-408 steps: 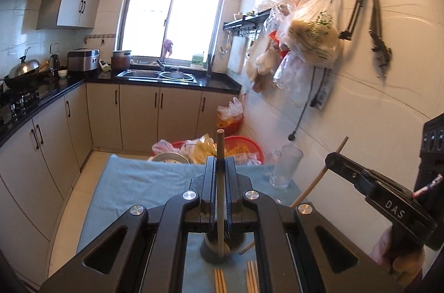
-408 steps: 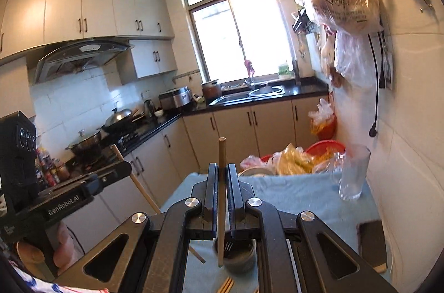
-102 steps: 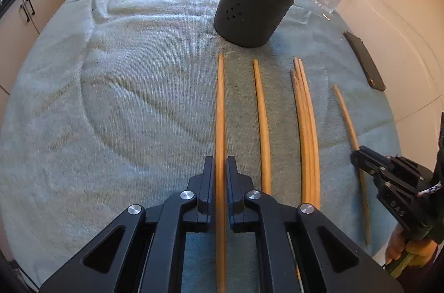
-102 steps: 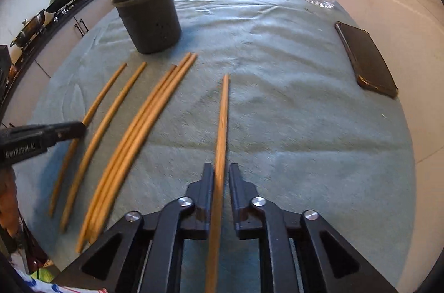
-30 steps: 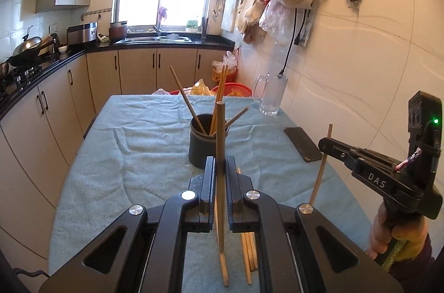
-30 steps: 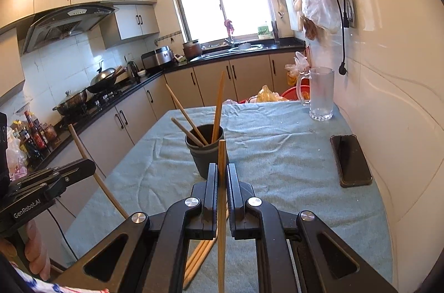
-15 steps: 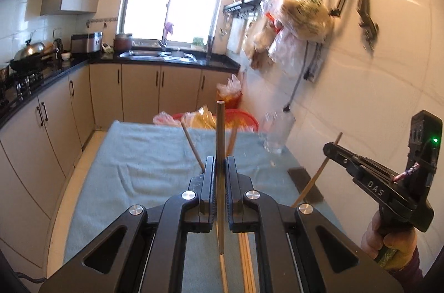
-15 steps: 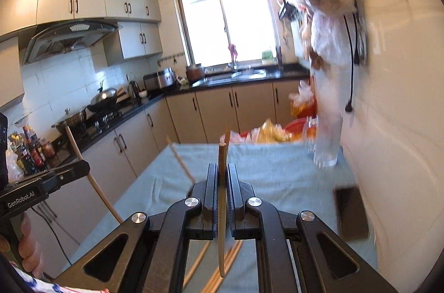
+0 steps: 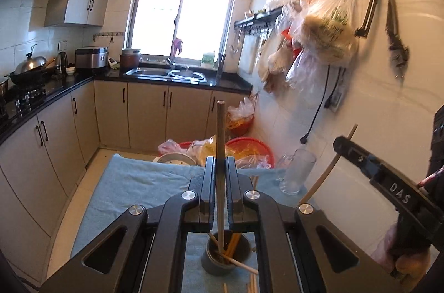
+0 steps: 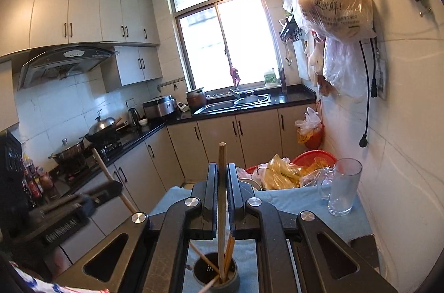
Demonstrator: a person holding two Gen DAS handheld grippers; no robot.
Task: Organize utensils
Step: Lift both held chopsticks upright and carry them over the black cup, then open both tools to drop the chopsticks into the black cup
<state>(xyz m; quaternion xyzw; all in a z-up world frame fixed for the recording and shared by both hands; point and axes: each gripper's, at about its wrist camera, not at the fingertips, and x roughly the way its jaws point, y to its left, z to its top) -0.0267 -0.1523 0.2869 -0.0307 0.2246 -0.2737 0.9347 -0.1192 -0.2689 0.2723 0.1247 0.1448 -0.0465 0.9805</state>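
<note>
Hovering above the dark utensil cup (image 9: 226,257) on the blue cloth (image 9: 133,187), the left gripper (image 9: 220,182) clamps one upright chopstick (image 9: 220,154) and the right gripper (image 10: 222,187) another (image 10: 222,182), tips inside the cup. A glass mug (image 10: 344,185) stands far right.

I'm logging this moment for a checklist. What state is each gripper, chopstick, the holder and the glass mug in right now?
Left gripper: shut on a chopstick.
Left chopstick: upright, lower end inside the holder.
Right gripper: shut on a chopstick.
Right chopstick: upright, lower end inside the holder.
Holder: upright on the cloth, several chopsticks inside.
Glass mug: upright, looks empty.
</note>
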